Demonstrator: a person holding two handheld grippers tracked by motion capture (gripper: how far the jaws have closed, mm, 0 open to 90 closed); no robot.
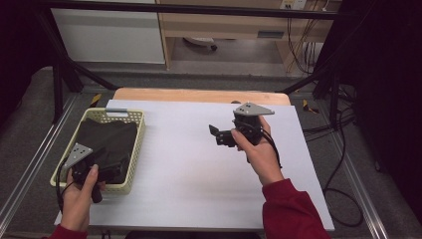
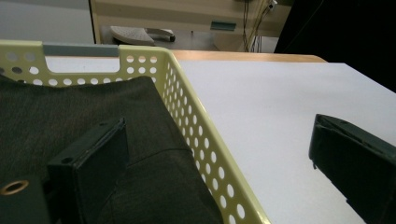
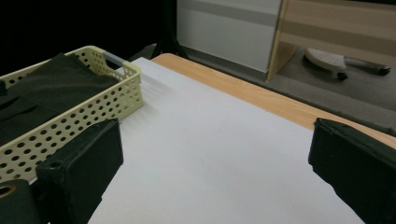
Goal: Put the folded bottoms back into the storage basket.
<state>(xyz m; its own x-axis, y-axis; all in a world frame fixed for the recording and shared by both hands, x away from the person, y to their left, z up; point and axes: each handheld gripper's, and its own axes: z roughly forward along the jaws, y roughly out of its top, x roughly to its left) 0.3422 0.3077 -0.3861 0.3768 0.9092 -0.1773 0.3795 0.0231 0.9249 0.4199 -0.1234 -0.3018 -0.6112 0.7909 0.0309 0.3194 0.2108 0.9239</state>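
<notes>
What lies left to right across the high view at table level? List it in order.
Left gripper → yellow basket holding dark cloth → bare white table top → right gripper in the right hand.

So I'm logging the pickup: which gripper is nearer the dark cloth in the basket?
Left. The left gripper hangs over the dark cloth; the right gripper is apart, above the white tabletop.
</notes>
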